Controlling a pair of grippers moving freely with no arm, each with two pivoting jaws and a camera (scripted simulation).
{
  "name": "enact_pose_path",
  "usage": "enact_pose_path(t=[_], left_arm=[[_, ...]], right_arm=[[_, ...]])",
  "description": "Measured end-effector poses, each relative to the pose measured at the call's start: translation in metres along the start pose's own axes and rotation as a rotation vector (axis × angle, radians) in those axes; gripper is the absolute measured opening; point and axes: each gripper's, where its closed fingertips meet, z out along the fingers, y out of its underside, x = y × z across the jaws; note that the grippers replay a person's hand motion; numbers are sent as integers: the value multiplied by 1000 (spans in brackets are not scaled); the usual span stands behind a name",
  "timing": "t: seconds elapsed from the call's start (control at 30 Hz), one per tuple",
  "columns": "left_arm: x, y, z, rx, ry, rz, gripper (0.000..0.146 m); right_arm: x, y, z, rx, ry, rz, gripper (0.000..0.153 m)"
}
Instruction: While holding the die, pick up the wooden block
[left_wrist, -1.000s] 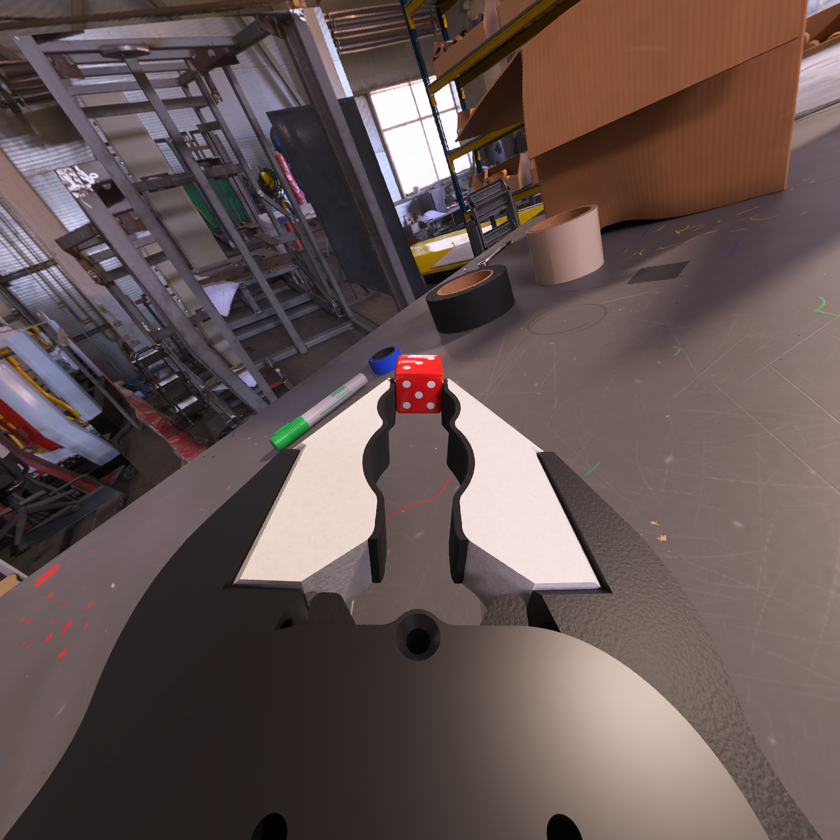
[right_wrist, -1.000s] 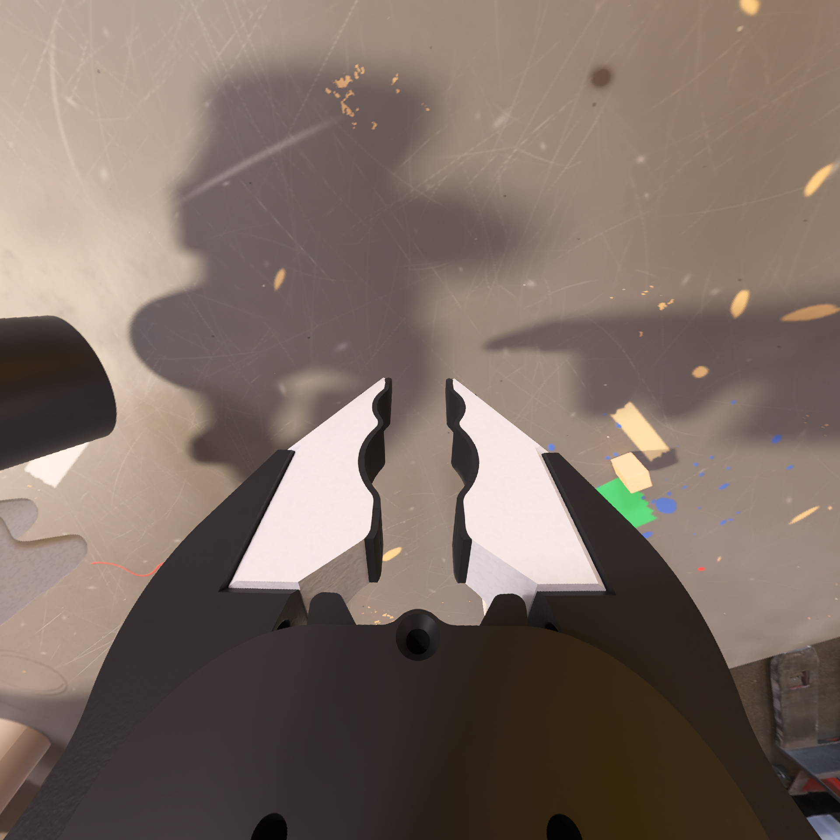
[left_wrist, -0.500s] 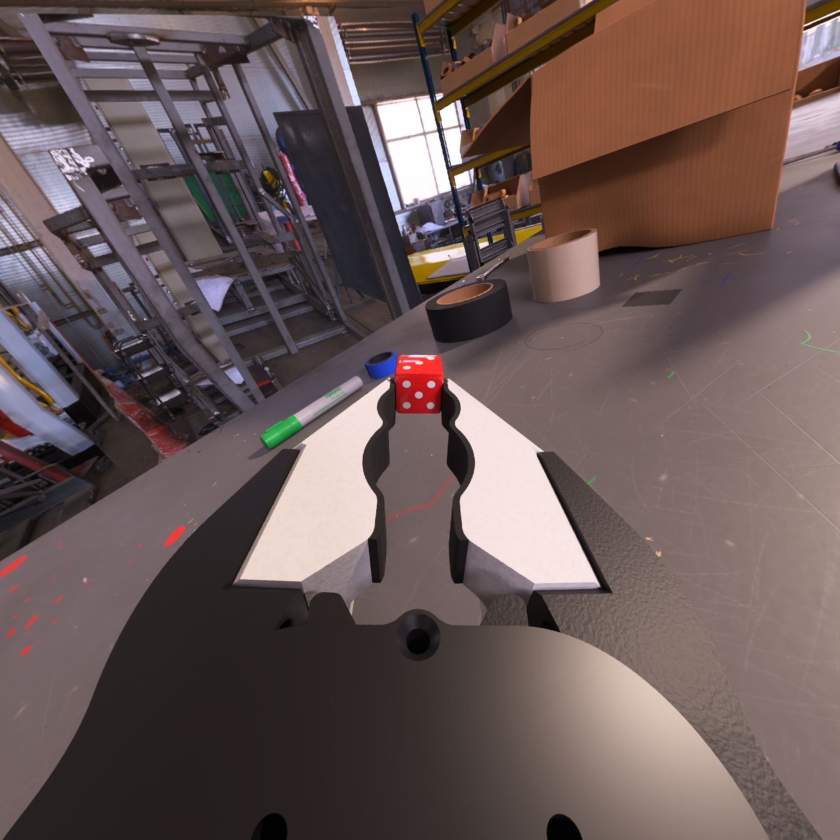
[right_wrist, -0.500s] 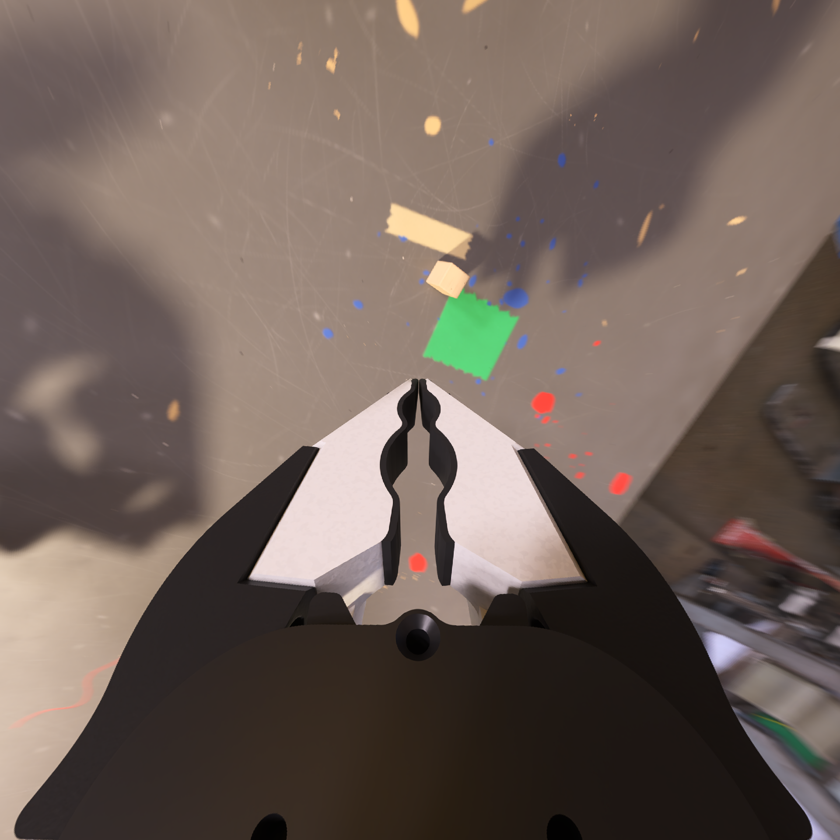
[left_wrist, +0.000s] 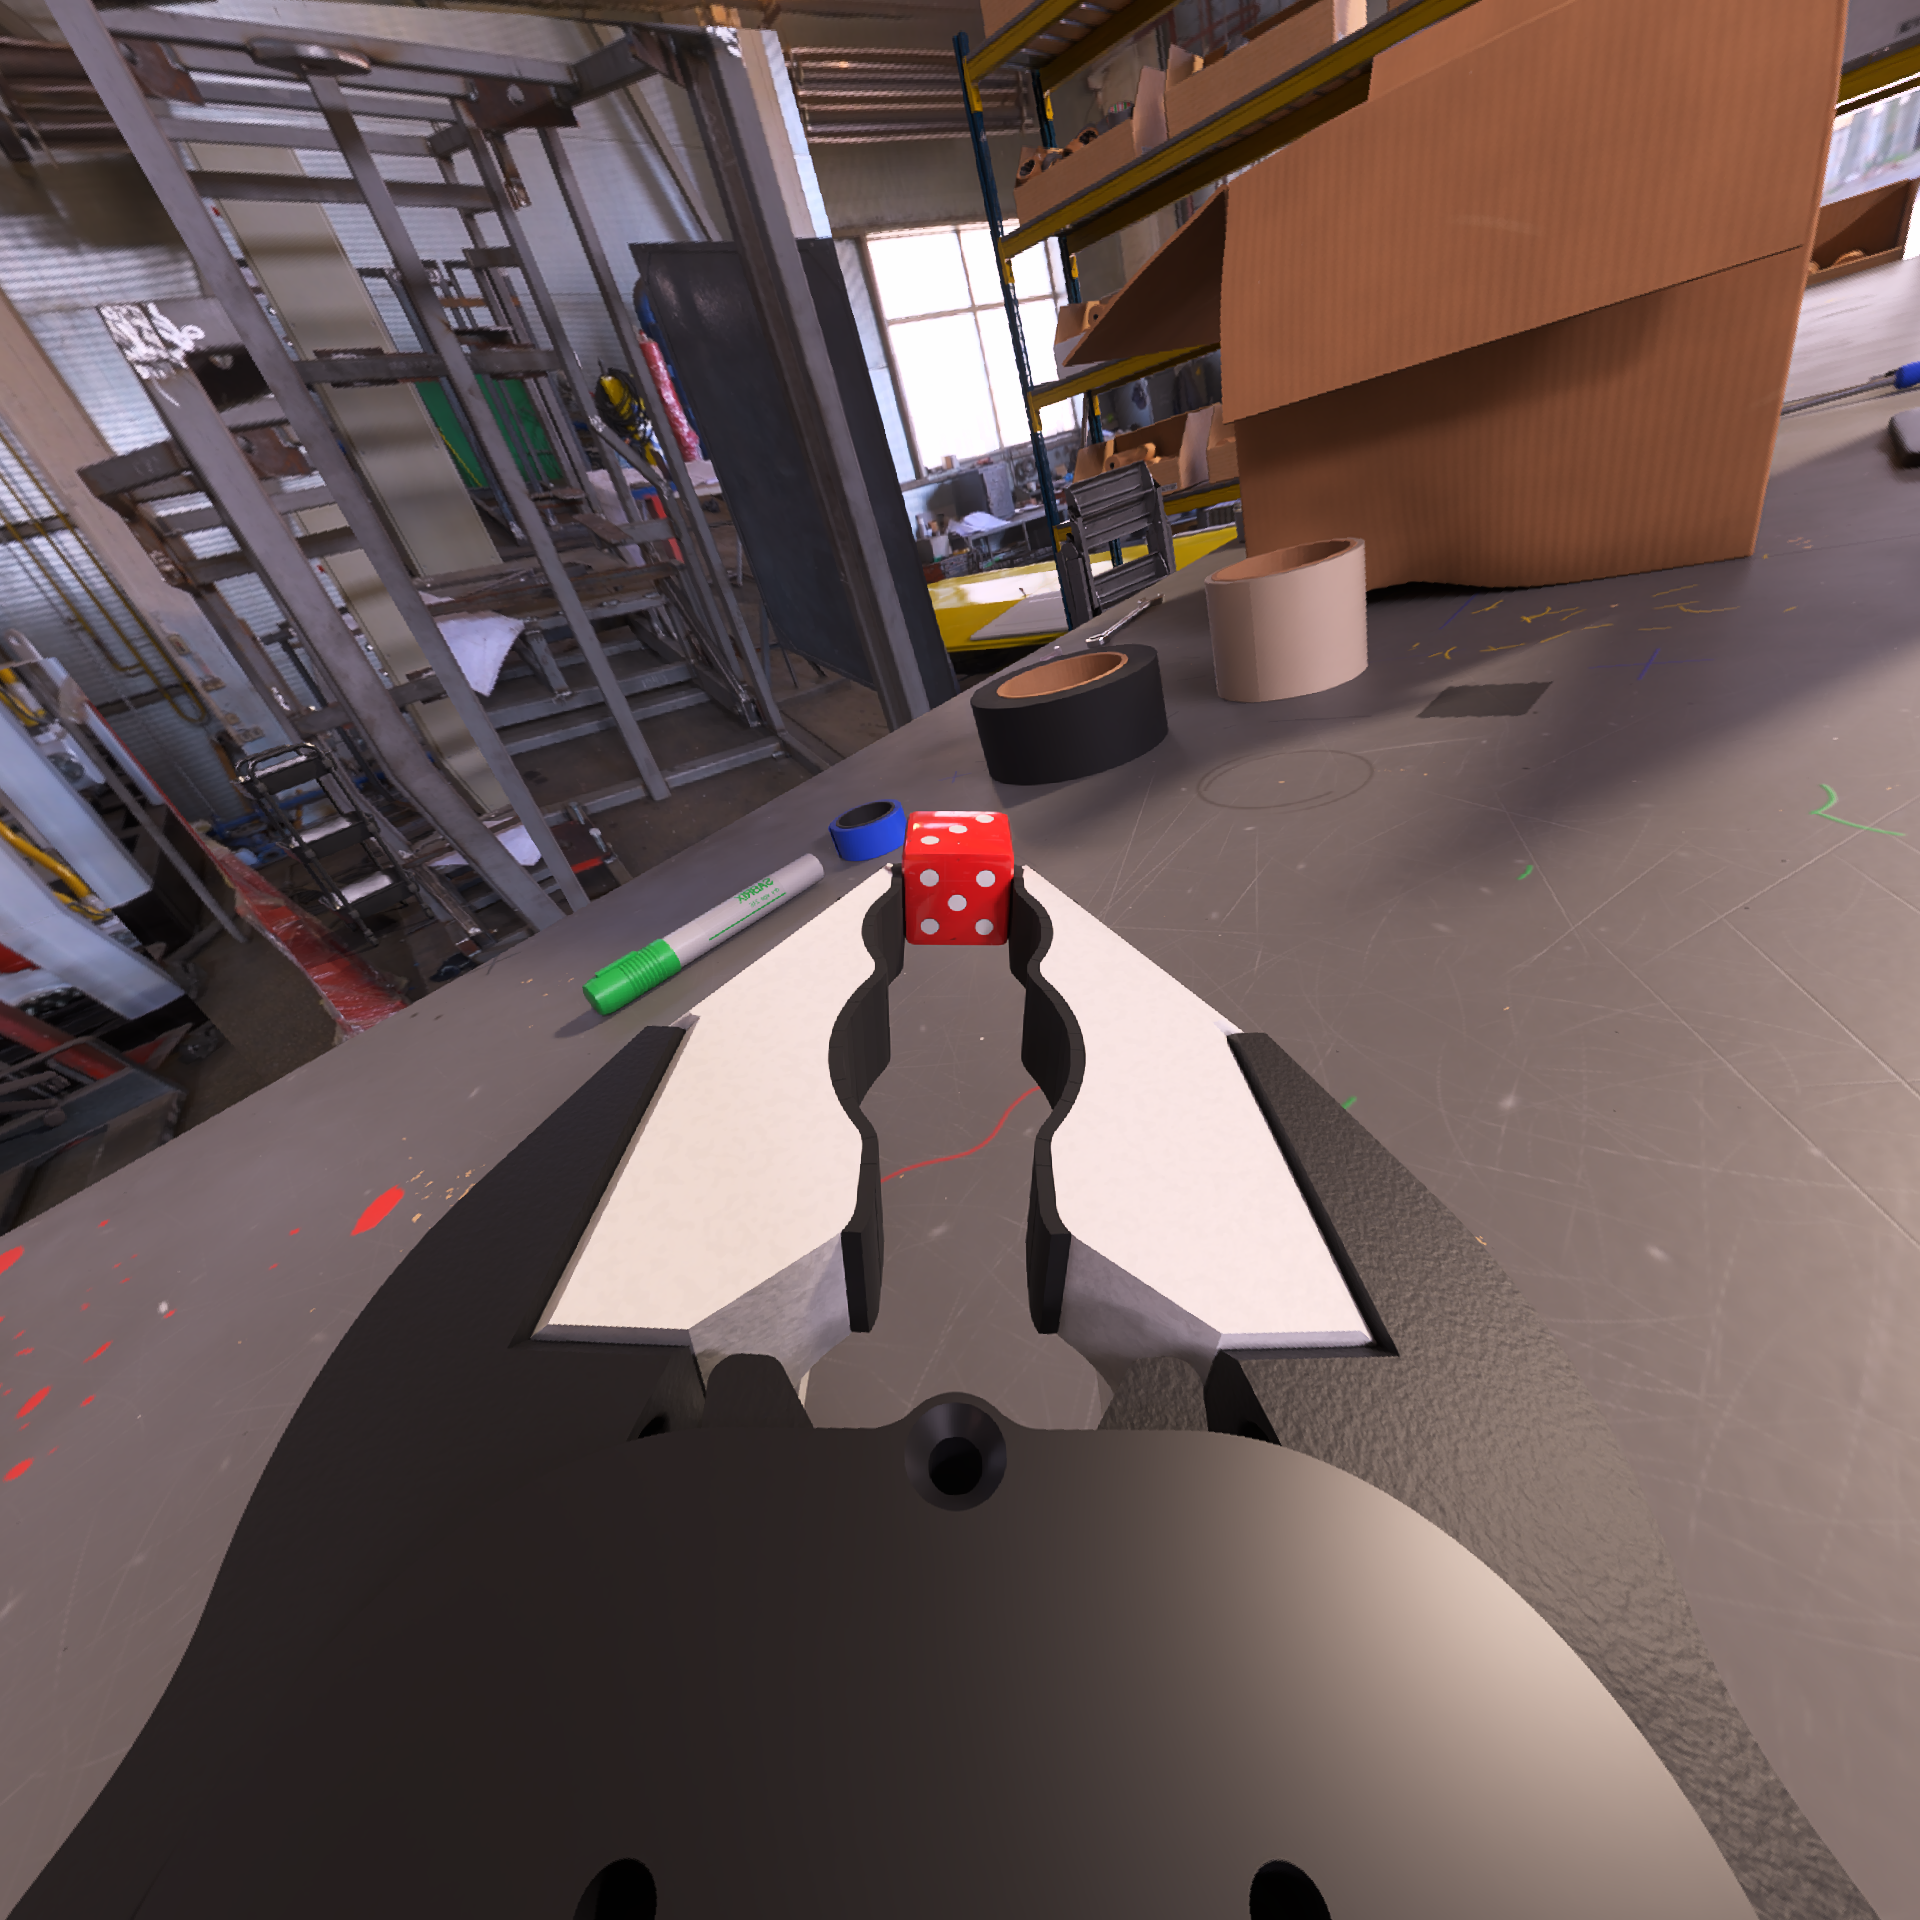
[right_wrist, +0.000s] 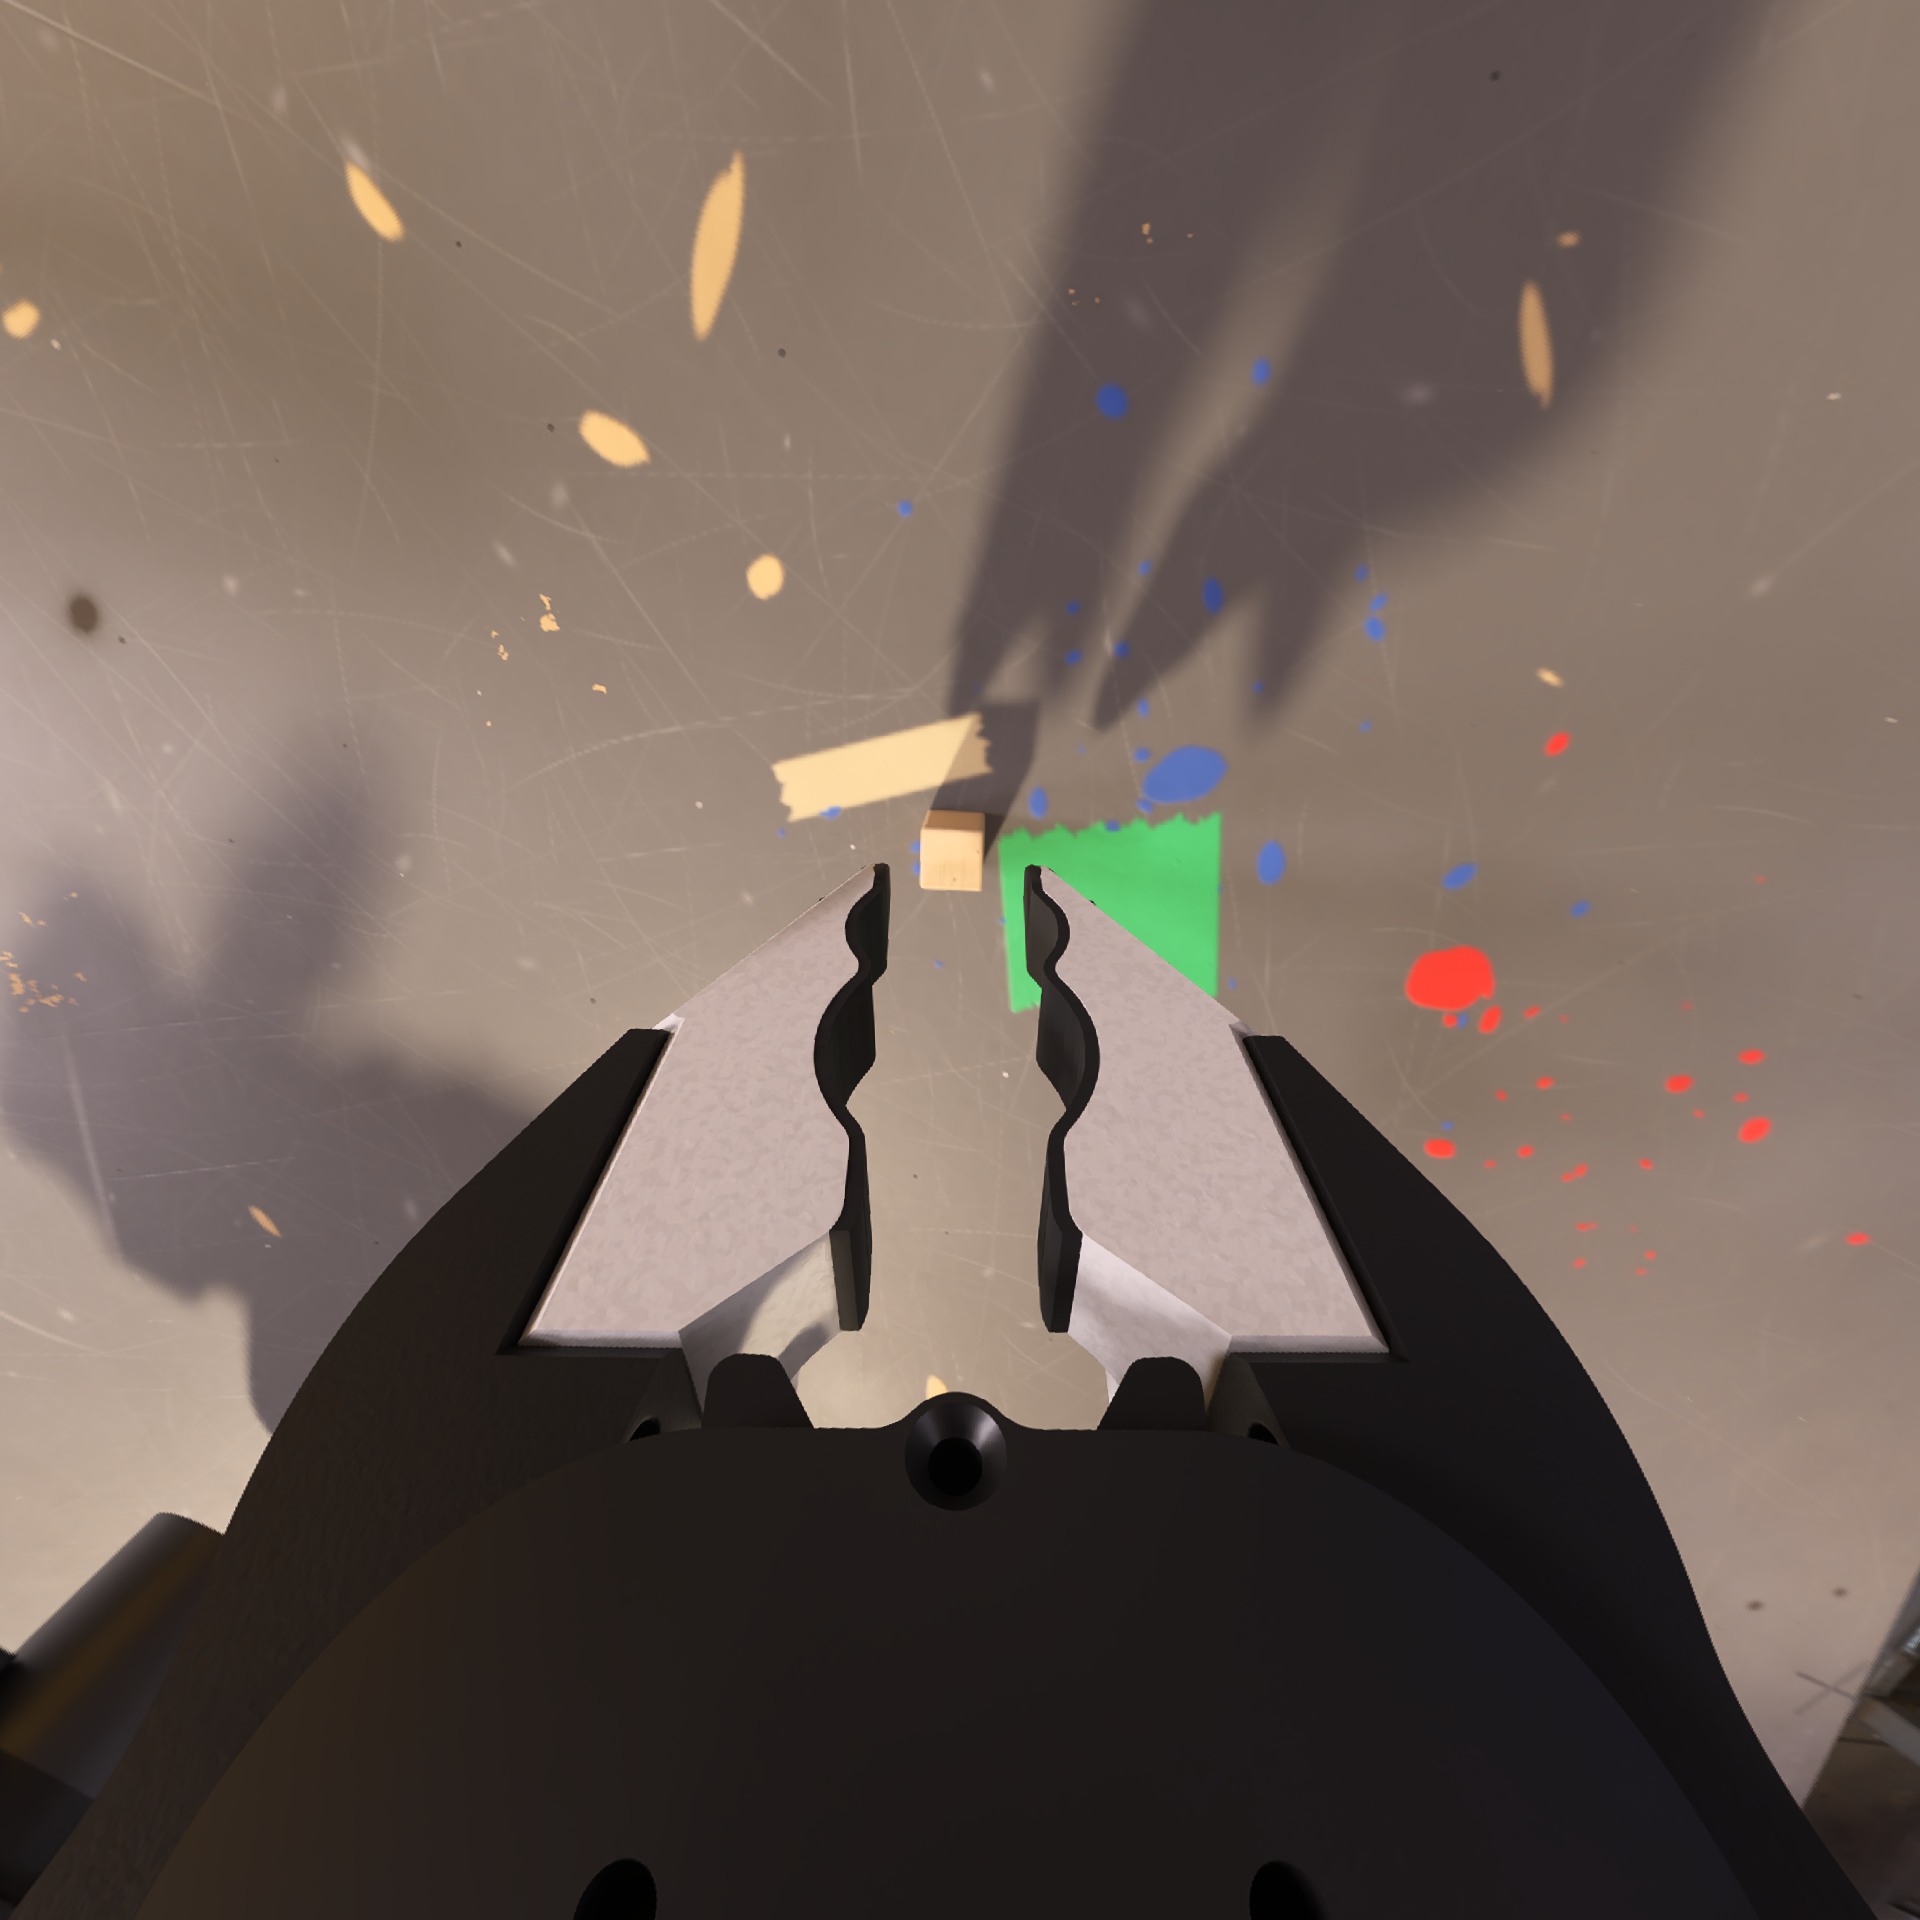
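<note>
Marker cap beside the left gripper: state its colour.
Green; the marker cap shows best in the left wrist view.

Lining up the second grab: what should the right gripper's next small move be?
Probably ease the right gripper forward: its open jaws frame the small wooden block, which lies just past the tips, while the left gripper holds the red die.

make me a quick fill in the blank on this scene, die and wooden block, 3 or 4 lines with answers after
1. The left tool is shut on a die whose colour is ____.
2. The marker beside it has a ____ cap.
3. The right tool is ____, holding nothing.
4. The wooden block lies between a tan tape strip and a ____ patch.

Missing words: red; green; open; green
</note>
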Motion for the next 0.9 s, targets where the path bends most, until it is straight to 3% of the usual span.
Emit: enact_pose_path(t=[0.1,0.3,0.47,0.6,0.73,0.9], left_arm=[[-1,0,0,2,0,-8,19],[-3,0,-1,8,-3,-27,19],[-3,0,-1,8,-2,-29,19],[-2,0,-1,6,0,-25,19],[-3,1,-1,2,-3,-19,19],[-14,2,-4,2,-58,-45,19]], right_arm=[[-5,-2,7,-21,-37,21,27],[-2,3,13,-110,23,17,26],[-1,7,14,-132,15,28,12],[-1,8,8,-96,-3,39,12],[-8,7,-19,5,-18,-6,12],[-21,46,-97,224,90,-111,12]])
